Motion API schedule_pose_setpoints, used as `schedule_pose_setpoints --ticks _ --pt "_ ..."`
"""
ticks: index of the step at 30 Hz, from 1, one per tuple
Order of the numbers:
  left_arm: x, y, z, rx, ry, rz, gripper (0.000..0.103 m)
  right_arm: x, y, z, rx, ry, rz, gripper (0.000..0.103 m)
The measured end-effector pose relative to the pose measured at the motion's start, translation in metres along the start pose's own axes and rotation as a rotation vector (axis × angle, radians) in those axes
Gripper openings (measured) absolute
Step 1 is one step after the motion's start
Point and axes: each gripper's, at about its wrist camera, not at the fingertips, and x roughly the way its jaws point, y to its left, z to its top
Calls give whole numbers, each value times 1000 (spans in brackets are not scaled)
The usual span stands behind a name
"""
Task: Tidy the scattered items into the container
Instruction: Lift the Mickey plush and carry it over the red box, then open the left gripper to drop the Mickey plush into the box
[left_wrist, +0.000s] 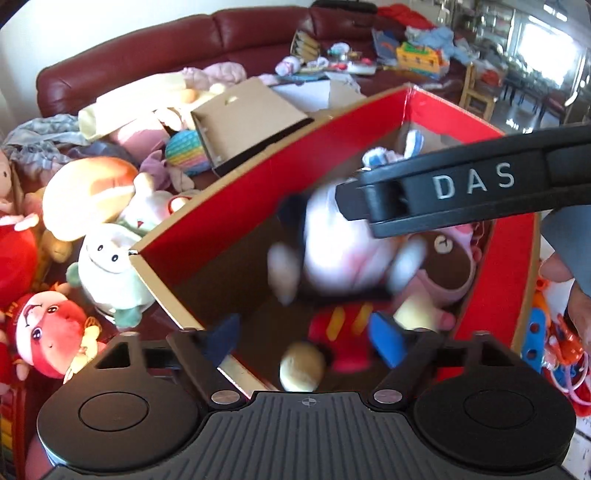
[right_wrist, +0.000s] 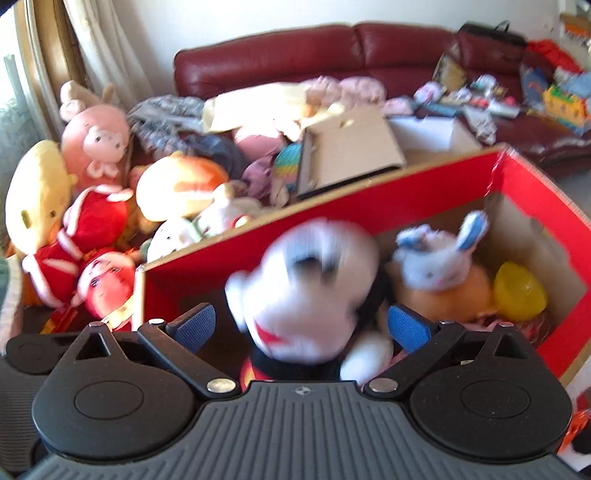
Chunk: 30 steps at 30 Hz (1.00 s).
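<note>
**A:** Pads first: the left tool has its blue pads spread wide with nothing pressed between them. The right tool is spread the same way.

**B:** And the toy?

**A:** A white, black and red mouse plush sits blurred between the right tool's pads, touching neither as far as I can tell. From the left wrist the same mouse plush appears inside the red-lined cardboard box, above a red stuffed toy.

**B:** What else is in the box?

**A:** A brown bear, a pink plush, and at the far end a white and blue rabbit on something orange, beside a yellow ball.

**B:** Outside it?

**A:** Left of the box lies a heap of plush toys: a red-dressed doll, a white sheep, an orange and cream cushion and a pink doll. Beyond the box is a smaller open cardboard box, then a dark red sofa strewn with clothes and toys.
</note>
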Motion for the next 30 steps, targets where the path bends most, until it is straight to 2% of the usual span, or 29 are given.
schedule_pose_setpoints --ticks 12,30 --pt "8 -30 2 68 6 -42 89 -28 -42 -28 91 45 -39 100" --pt "-4 -71 8 148 -38 -85 90 -71 -59 -48 123 38 -31 100"
